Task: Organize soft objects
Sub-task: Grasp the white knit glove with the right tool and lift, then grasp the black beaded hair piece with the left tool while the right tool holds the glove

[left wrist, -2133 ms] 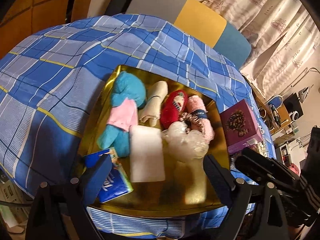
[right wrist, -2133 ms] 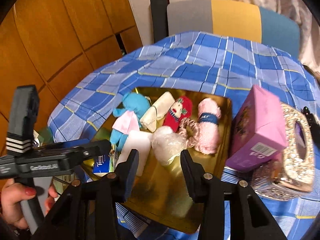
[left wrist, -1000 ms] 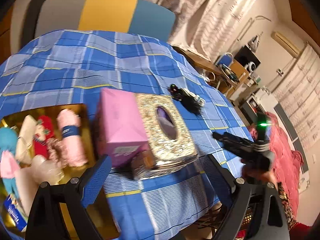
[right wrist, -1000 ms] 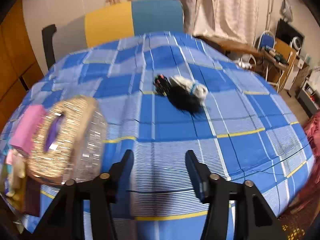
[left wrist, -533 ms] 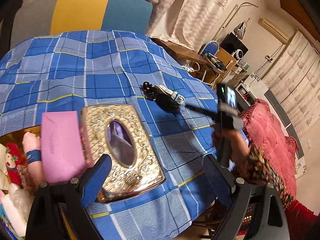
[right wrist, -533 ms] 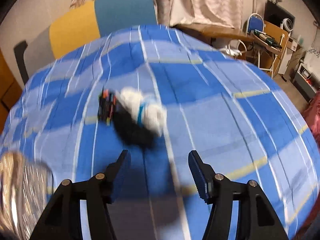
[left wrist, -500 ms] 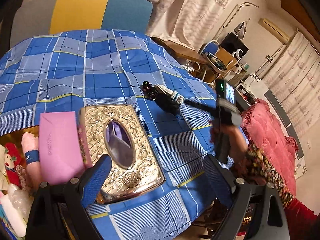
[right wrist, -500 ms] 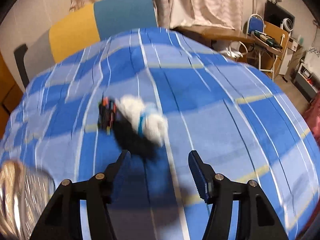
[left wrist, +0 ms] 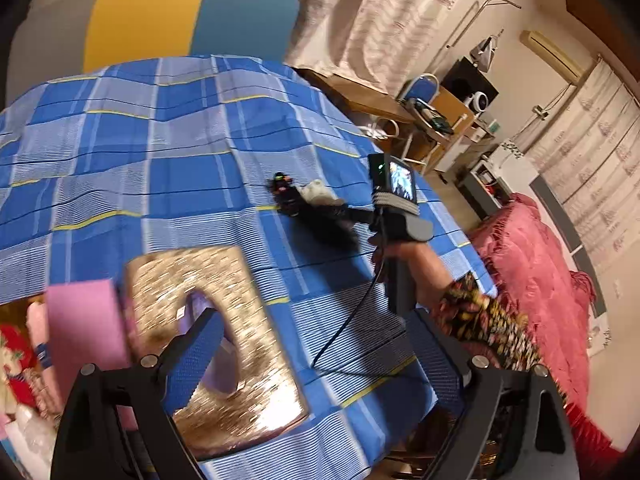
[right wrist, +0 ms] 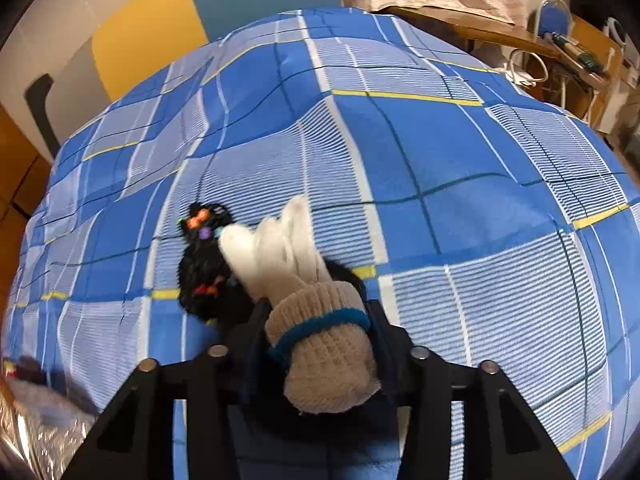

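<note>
A cream knitted glove (right wrist: 316, 320) with a blue cuff band lies partly on a black fuzzy item (right wrist: 208, 264) with small coloured beads, on the blue plaid cloth. My right gripper (right wrist: 316, 316) has its jaws on either side of the glove's cuff; the grip itself is hidden by the glove. In the left wrist view the right gripper (left wrist: 340, 216) reaches the black item (left wrist: 296, 204) and glove (left wrist: 316, 192). My left gripper (left wrist: 316, 356) is open and empty above the gold tissue box (left wrist: 224, 344).
A pink box (left wrist: 84, 320) stands left of the gold tissue box. Soft toys (left wrist: 16, 360) lie at the far left edge. A grey, yellow and blue chair back (left wrist: 172, 16) stands behind the table. A red bedspread (left wrist: 536, 264) lies to the right.
My right gripper has moved forward over the table onto the glove and black item. My left gripper has swung right, away from the gold tray of toys, toward the tissue box.
</note>
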The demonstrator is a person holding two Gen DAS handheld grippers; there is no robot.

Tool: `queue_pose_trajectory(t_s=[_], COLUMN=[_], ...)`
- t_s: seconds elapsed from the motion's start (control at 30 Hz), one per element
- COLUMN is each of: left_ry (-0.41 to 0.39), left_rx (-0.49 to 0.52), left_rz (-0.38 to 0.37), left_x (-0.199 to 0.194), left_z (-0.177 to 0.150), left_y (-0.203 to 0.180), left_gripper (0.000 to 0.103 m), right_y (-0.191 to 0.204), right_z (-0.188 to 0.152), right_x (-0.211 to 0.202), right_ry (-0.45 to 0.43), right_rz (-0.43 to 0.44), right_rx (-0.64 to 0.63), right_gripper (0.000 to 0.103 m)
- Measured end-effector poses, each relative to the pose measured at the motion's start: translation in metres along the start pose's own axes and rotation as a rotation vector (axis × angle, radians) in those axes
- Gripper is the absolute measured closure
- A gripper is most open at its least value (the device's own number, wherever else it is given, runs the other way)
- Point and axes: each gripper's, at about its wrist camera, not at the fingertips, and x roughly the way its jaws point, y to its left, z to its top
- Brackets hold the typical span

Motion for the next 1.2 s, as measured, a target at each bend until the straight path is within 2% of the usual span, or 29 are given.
queue_pose_trajectory(t_s=[0.13, 0.2, 0.27, 0.33, 0.4, 0.5, 0.6, 0.67, 0.73, 0.83, 0.9, 1.1, 1.2], left_ry=[0.015, 0.03, 0.048, 0.064, 0.083, 0.116, 0.139, 0.143, 0.138, 0.135, 0.142, 0.175, 0.177], left_rx=[0.001, -0.004, -0.02, -0.028, -0.032, -0.075, -0.155, -0.191, -0.164, -0.139, -0.169, -0.251, -0.227], left_rz=[-0.001, -0.002, 0.006, 0.005, 0.02, 0.009, 0.01, 0.055, 0.095, 0.15, 0.18, 0.193, 0.221], left_x=[0.015, 0.024, 0.033, 0.044, 0.059, 0.086, 0.117, 0.139, 0.157, 0.192, 0.214, 0.265, 0.279], left_z=[0.015, 0.022, 0.029, 0.036, 0.047, 0.063, 0.077, 0.086, 0.093, 0.105, 0.11, 0.116, 0.116], left_y=[-0.013, -0.018, -0.022, -0.026, -0.031, -0.034, -0.03, -0.025, -0.027, -0.023, -0.013, 0.013, 0.015], left_gripper=[0.009, 0.009, 0.009, 0.009, 0.009, 0.009, 0.009, 0.009, 0.009, 0.009, 0.009, 0.009, 0.009], right_y=[-0.02, -0.028, -0.037, -0.045, -0.051, -0.062, -0.062, -0.058, -0.055, -0.056, -0.056, -0.059, -0.059], right_z=[-0.017, -0.025, -0.04, -0.057, -0.073, -0.088, -0.088, -0.087, -0.088, -0.087, -0.086, -0.086, -0.086], right_x=[-0.024, -0.035, -0.049, -0.06, -0.064, -0.063, -0.064, -0.062, -0.061, -0.061, -0.062, -0.061, -0.061], right_ry=[-0.015, -0.021, -0.017, -0.003, 0.007, 0.023, 0.039, 0.055, 0.065, 0.072, 0.079, 0.085, 0.086], right_rz=[0.068, 0.059, 0.021, -0.069, -0.118, -0.119, -0.101, -0.092, -0.098, -0.109, -0.107, -0.093, -0.088], right_rx=[0.091, 0.111, 0.128, 0.129, 0.115, 0.112, 0.112, 0.078, 0.029, 0.02, 0.005, 0.017, 0.02], right_gripper=[0.06, 0.06, 0.06, 0.06, 0.06, 0.055, 0.051, 0.049, 0.049, 0.054, 0.057, 0.057, 0.057])
